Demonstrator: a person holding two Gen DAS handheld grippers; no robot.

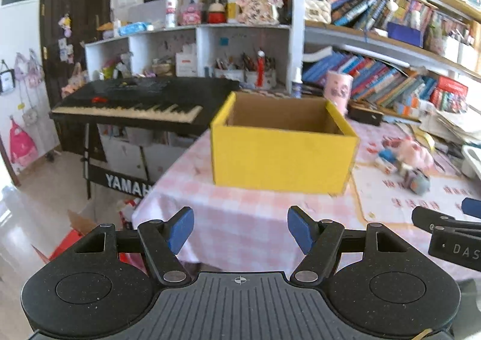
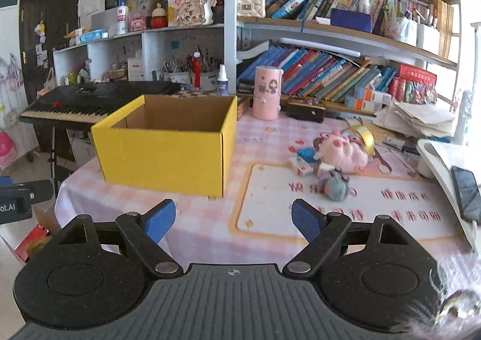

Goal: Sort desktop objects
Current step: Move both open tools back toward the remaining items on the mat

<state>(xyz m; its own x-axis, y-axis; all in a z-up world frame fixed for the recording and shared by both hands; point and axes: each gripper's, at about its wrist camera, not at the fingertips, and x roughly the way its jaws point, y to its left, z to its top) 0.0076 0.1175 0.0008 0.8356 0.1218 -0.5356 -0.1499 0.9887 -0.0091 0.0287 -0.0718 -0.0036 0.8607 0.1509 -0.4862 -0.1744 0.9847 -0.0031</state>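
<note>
Both the left gripper (image 1: 240, 230) and right gripper (image 2: 234, 221) hang spread and empty before the yellow cardboard box (image 2: 168, 141), apparently its sorting bin, with the pink plush toy (image 2: 342, 152) cluttered right of it.

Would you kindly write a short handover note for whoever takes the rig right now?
Left gripper: open, empty, facing the yellow box.
Right gripper: open, empty, over the table's near edge.
Box interior: only partly visible, nothing seen inside.
Pile right of the box: pink plush, grey toy, small packets, gold tape roll.
Done: apparently nothing.
Left: all sorting.
</note>
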